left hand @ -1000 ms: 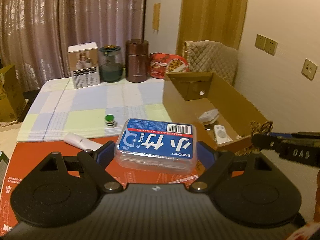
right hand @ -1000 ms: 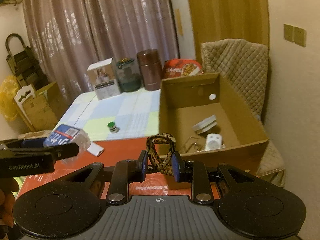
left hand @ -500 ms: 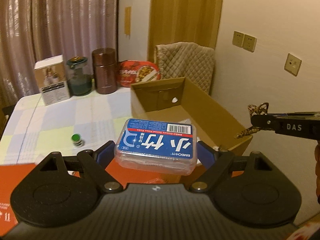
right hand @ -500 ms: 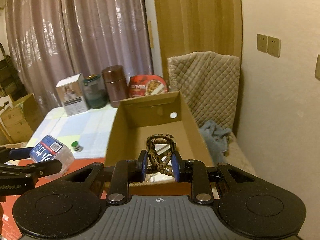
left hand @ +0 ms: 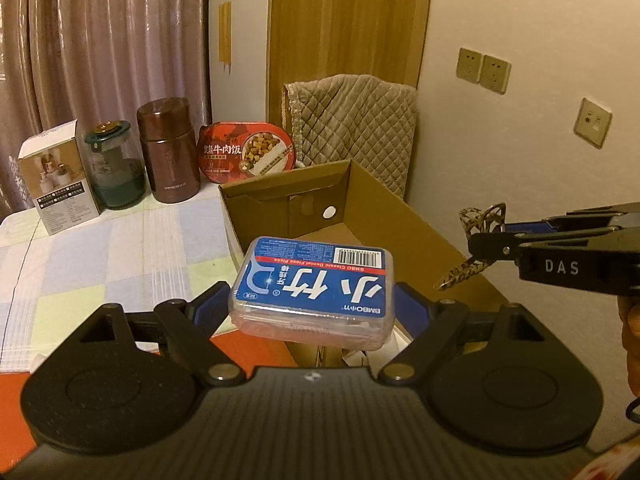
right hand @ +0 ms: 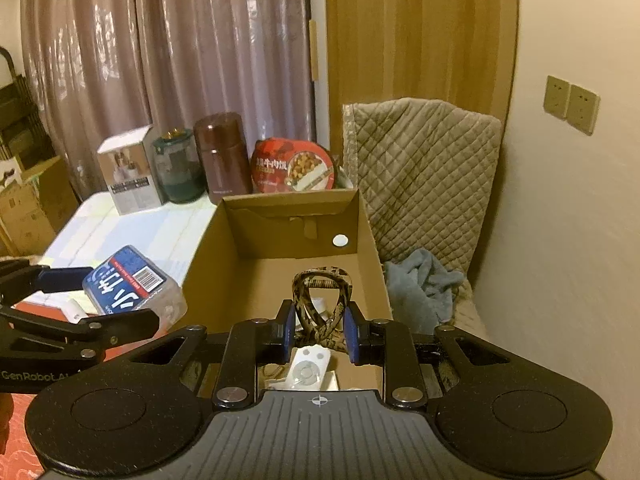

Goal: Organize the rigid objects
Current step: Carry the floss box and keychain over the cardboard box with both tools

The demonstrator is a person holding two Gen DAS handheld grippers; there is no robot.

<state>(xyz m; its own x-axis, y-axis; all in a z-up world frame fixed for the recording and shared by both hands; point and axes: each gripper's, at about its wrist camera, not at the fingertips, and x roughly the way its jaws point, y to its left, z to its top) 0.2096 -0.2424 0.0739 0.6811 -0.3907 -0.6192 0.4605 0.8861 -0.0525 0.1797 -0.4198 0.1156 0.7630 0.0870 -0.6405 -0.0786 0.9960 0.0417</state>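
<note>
Above the cardboard box (right hand: 280,280), the left tool (left hand: 312,304) clamps a floss box (left hand: 316,284), the right tool (right hand: 320,330) a patterned clip (right hand: 320,304).

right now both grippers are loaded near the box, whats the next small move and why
Probably lower the right gripper a little into the cardboard box and open it. It is shut on the braided cord loop and seems already over the box's open floor, with a white remote below. The left gripper, clamping the floss pick case, looks nearer the box's left wall, so it could follow.
</note>
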